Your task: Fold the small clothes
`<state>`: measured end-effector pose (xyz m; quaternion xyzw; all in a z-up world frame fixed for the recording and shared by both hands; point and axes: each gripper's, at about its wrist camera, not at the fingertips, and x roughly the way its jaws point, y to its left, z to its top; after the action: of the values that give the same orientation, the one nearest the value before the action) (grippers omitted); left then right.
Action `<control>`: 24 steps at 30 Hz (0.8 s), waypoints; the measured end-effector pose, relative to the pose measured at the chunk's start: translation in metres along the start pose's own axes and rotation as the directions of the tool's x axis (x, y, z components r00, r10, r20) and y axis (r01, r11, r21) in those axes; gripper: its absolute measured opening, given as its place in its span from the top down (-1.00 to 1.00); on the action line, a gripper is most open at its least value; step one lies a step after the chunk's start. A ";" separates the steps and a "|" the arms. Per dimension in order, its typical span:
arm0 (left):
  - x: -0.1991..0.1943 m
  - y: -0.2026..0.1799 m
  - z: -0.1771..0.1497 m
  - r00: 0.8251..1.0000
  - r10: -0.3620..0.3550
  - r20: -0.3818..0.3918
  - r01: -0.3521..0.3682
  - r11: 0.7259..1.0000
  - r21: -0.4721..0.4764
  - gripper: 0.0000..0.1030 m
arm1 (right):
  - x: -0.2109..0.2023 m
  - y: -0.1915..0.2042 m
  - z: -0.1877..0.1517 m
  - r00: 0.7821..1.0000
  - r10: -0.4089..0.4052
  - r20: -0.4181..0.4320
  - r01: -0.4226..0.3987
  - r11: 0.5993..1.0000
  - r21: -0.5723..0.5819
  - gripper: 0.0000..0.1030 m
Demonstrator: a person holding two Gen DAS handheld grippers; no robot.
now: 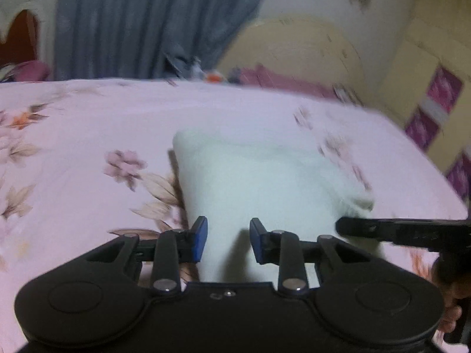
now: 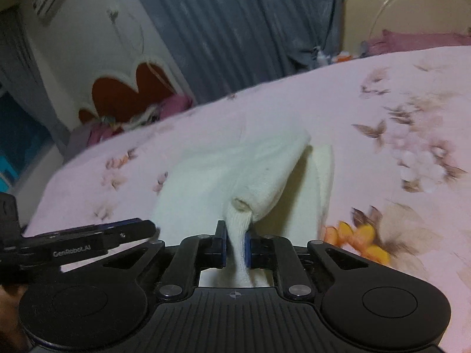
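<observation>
Mid-fold on the floral bedsheet (image 1: 73,135), the right gripper (image 2: 235,247) pinches a white knit garment's (image 1: 253,176) sleeve, the spread left gripper (image 1: 228,238) at its 6 o'clock edge, likely to pinch next.

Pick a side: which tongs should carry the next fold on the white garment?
Right. The right tongs are shut on a bunched edge of the white garment, lifted off the pink bedsheet. The left tongs are open over it, gripping nothing.
</observation>
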<state>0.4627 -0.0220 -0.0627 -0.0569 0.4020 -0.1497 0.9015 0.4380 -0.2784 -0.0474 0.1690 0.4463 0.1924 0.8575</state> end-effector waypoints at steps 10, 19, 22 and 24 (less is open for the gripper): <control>0.000 0.001 0.020 0.995 -0.048 0.085 0.045 0.999 0.029 0.43 | 0.012 -0.018 -0.012 0.999 -0.015 -0.034 0.016 0.999 0.029 0.79; 0.023 0.010 0.014 0.993 -0.112 0.024 0.113 0.994 0.000 0.39 | -0.014 -0.009 0.006 0.996 -0.073 0.048 0.074 0.997 -0.013 0.78; 0.028 0.005 0.004 0.993 -0.120 0.011 0.120 0.993 0.003 0.39 | -0.007 0.014 0.012 0.992 -0.107 0.066 0.115 0.984 -0.135 0.79; 0.032 0.001 0.002 0.994 -0.111 0.004 0.110 0.993 0.029 0.39 | 0.003 0.023 0.016 0.979 -0.192 0.061 0.201 0.961 -0.191 0.78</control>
<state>0.4844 -0.0314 -0.0839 -0.0665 0.3935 -0.2050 0.8937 0.4485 -0.2588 -0.0301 0.0426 0.4215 0.1457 0.8940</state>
